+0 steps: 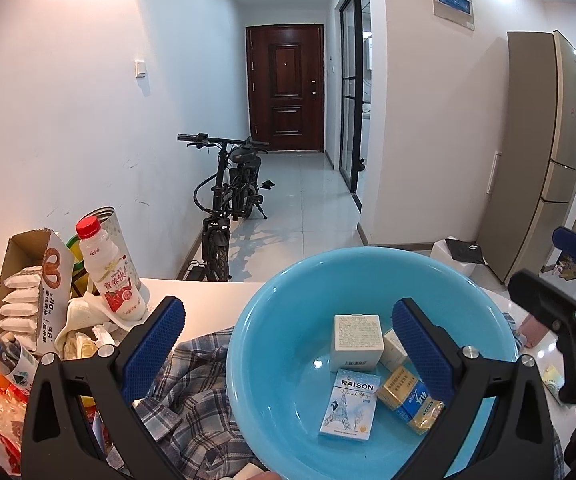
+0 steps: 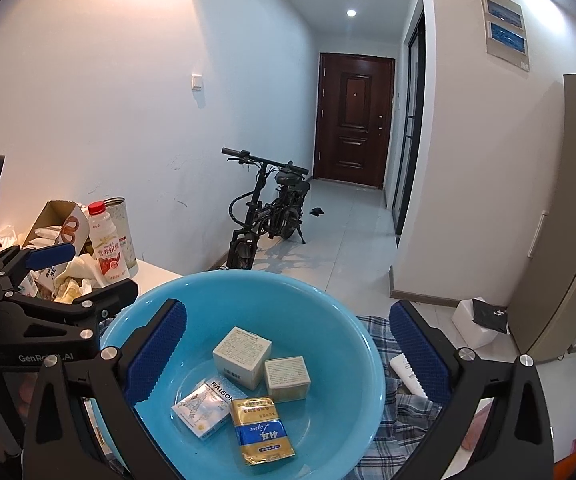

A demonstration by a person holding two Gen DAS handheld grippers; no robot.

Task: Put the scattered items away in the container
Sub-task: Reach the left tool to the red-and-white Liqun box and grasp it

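Basin beneath both splayed tongs

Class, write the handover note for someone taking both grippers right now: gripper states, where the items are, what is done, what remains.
Left gripper: open, empty, over the blue basin.
Right gripper: open, empty, above the basin.
Done: four small boxes lie in the basin, among them the RAISON pack and the gold-and-blue pack.
Left: a white item on the plaid cloth beside the basin.
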